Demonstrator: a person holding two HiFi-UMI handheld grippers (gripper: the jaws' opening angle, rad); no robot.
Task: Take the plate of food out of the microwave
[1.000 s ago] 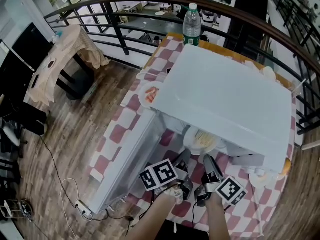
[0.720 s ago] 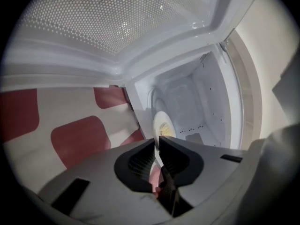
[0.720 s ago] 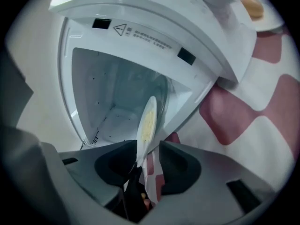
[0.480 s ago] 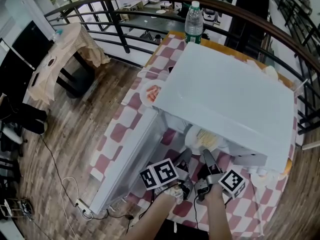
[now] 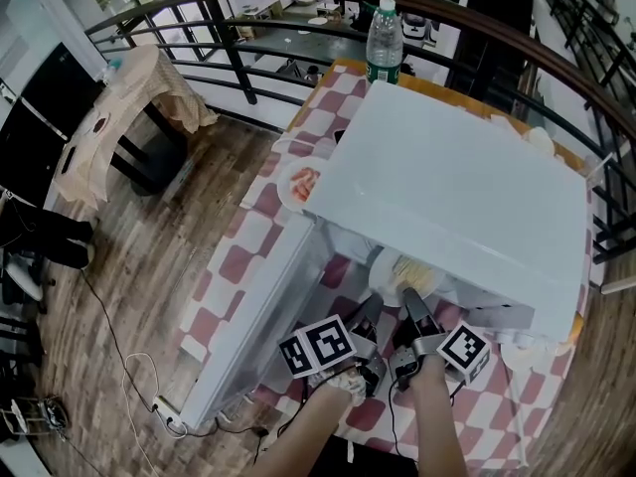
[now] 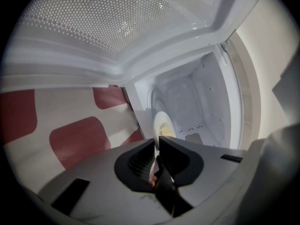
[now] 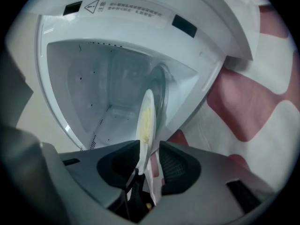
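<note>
Two grippers are meeting on the round white plate of yellow food (image 7: pixel 146 118), which is sitting at the mouth of the white microwave (image 5: pixel 447 197). The left gripper (image 6: pixel 157 142) is pinching its rim narrowly. The right gripper (image 7: pixel 150 146) has just been closing its jaws, which are straddling the rim without pressing yet. Ideally it is squeezing firmly before both are sliding the plate out level.

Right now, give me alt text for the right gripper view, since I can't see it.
A white plate of pale yellow food stands edge-on between the right tool jaws, which have just been closing, with a gap showing on one side. Behind is the open white microwave; a red-and-white checked cloth lies at right.
</note>
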